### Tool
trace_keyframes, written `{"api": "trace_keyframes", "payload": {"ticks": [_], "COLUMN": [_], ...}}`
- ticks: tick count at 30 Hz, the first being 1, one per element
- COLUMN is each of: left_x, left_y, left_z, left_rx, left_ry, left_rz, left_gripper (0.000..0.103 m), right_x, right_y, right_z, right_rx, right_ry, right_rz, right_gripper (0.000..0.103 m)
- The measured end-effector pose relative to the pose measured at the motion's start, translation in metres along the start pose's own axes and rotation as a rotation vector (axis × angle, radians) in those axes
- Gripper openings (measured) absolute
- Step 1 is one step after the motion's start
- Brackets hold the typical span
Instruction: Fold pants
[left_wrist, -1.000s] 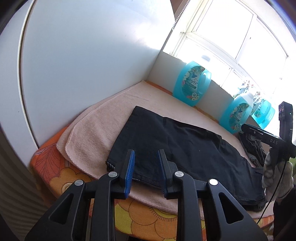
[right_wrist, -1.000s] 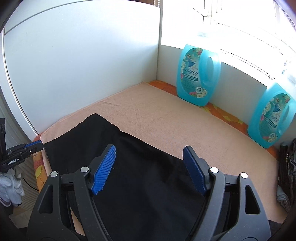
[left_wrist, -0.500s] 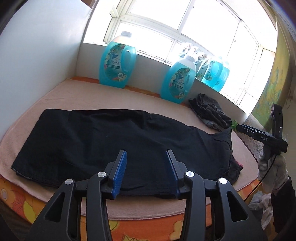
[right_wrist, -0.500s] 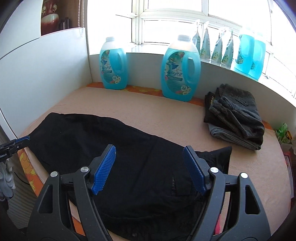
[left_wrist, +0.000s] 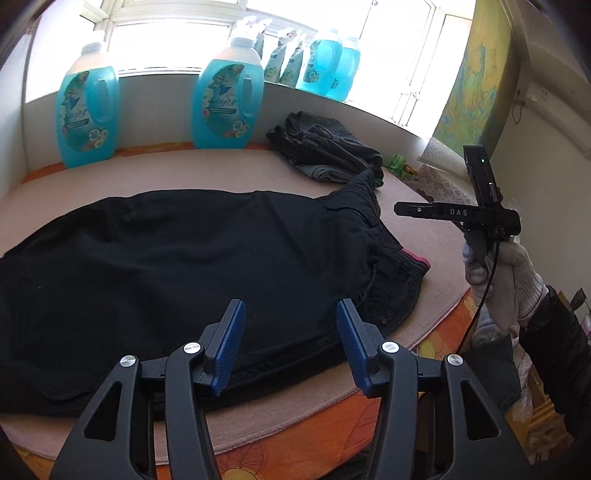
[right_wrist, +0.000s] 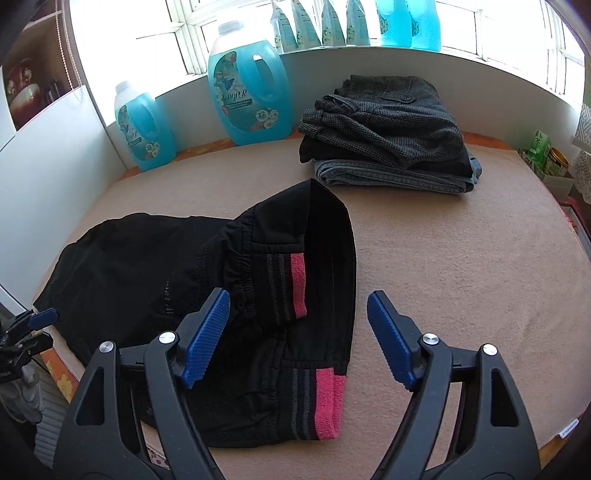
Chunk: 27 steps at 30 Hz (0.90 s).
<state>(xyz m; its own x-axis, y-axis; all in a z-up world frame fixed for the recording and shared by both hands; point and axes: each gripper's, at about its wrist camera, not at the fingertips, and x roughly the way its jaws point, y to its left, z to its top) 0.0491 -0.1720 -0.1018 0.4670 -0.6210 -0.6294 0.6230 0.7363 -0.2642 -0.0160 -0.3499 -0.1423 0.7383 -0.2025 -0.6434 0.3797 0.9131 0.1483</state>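
Pants (left_wrist: 192, 258): black, lying flat along my beige mat (right_wrist: 443, 258), waistband with pink trim turned toward my right gripper
Left gripper (left_wrist: 290, 345): jaws opening, nothing between them, above the pants' near edge
Right gripper (right_wrist: 297, 334): jaws wide apart, empty, over the waistband
Folded clothes (right_wrist: 388, 125): stacked behind, well apart from the pants
Detergent bottles (left_wrist: 225, 103): against the sill

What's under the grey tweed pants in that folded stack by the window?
Under the grey tweed pants lies a folded black garment, then folded denim jeans on the beige blanket. Anything tucked deeper is covered.
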Motion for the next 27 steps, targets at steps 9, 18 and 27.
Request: {"api": "trace_keyframes", "payload": {"ticks": [9, 18, 27], "left_x": [0.046, 0.072, 0.075], "left_y": [-0.041, -0.039, -0.038], "left_z": [-0.003, -0.003, -0.002], "left_rx": [0.123, 0.135, 0.149], "left_ry": [0.119, 0.158, 0.154], "left_rz": [-0.029, 0.007, 0.012], "left_gripper": [0.051, 0.051, 0.023], "right_x": [0.045, 0.062, 0.061], "right_y": [-0.019, -0.010, 0.016], "right_z": [0.009, 0.010, 0.003], "right_rx": [0.021, -0.015, -0.091], "right_ry": [0.053, 0.088, 0.111], "right_rz": [0.126, 0.222, 0.200], "right_gripper": [0.079, 0.079, 0.051]}}
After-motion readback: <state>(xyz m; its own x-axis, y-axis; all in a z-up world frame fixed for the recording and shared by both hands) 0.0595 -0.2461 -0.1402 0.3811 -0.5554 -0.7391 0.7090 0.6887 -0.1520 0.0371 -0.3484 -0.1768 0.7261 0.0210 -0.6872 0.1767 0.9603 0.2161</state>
